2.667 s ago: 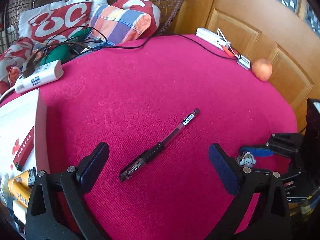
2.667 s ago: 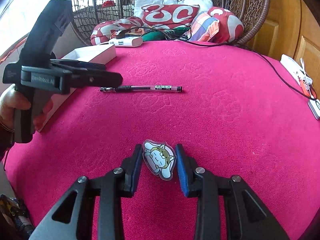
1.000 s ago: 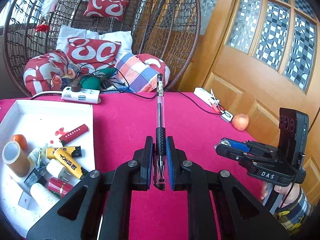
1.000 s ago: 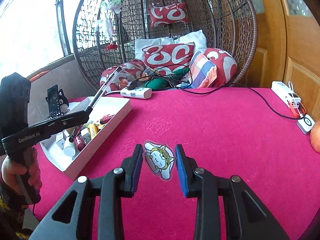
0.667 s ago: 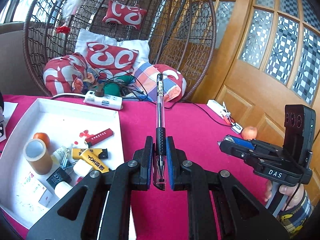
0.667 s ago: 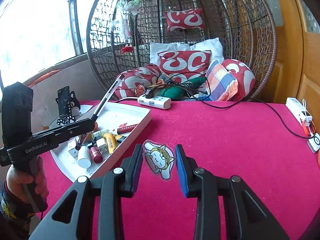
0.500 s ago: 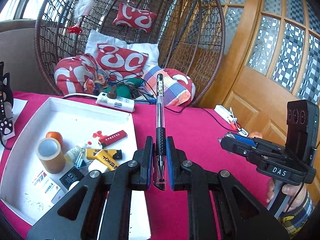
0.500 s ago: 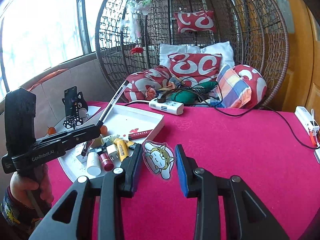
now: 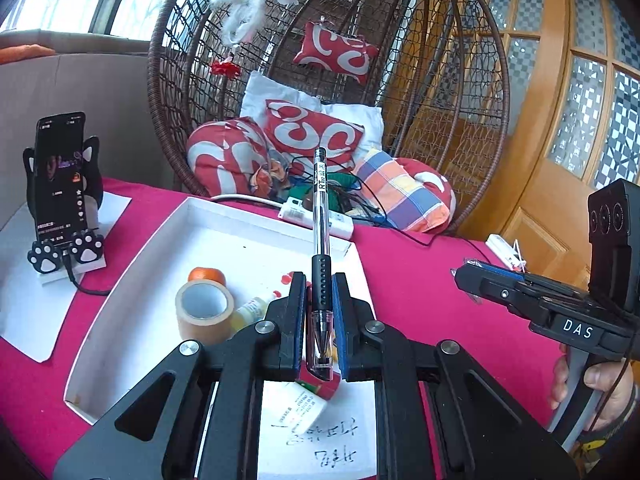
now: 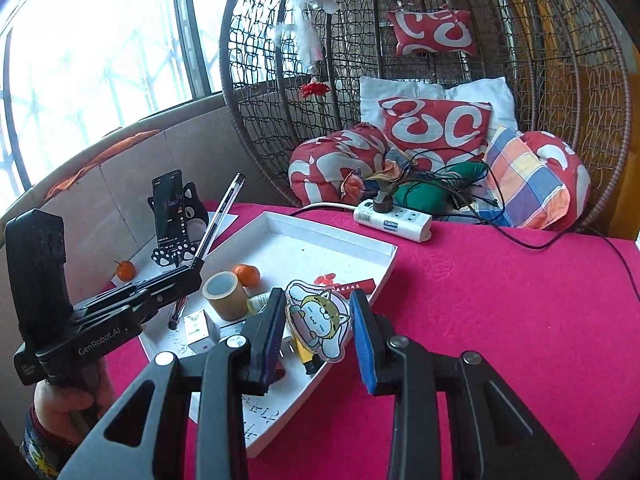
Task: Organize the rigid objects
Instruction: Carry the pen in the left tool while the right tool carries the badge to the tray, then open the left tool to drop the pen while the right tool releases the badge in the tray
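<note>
Both grippers have travelled from the open red tablecloth (image 10: pixel 500 320) to the shallow white cardboard tray (image 9: pixel 160 240). Left gripper (image 9: pixel 319 320) pinches a clear black-grip gel pen (image 9: pixel 321 240) above the tray's brown tape roll (image 9: pixel 204 312); right gripper (image 10: pixel 318 320) clamps a flat cartoon-cat acrylic charm (image 10: pixel 318 320) over the tray's near edge.

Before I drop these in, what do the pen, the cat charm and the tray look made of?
Pen: clear glossy plastic barrel, ink tube visible inside; ribbed black grip, probably rubber.
Cat charm: flat, shiny, clear-edged, likely printed acrylic.
Tray: matte white with thin folded walls, probably cardboard.
</note>
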